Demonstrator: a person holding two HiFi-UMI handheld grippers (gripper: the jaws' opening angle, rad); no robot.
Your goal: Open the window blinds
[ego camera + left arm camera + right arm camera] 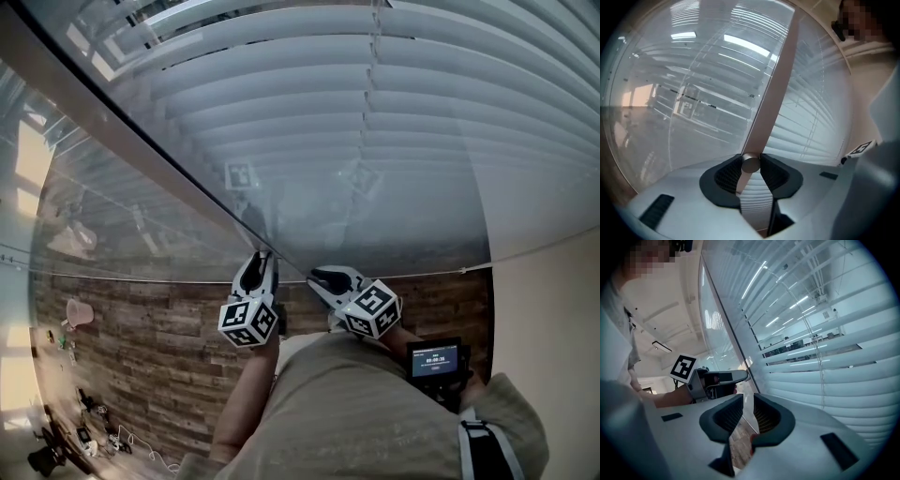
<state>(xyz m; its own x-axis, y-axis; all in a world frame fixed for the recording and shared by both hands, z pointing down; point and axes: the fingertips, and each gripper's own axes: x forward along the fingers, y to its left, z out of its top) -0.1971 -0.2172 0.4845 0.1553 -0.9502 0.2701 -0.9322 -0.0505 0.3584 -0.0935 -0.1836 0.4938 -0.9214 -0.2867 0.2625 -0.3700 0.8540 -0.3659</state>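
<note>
White slatted blinds (375, 112) fill the window ahead, slats nearly flat against each other. A long pale tilt wand (122, 131) runs diagonally down from the upper left to my left gripper (262, 258). In the left gripper view the wand (773, 89) ends in a round tip held between the pads, and the left gripper (751, 168) is shut on it. My right gripper (319, 277) hovers just right of the left one. In the right gripper view its jaws (744, 413) stand slightly apart with nothing between them, facing the blinds (825, 371) and the left gripper (717, 380).
A glass pane (94, 216) lies left of the wand. Below is wood-plank flooring (141, 347) with small items and cables (84, 422) at the lower left. A small screen device (436, 361) sits by my right hand. A plain wall (553, 309) stands at right.
</note>
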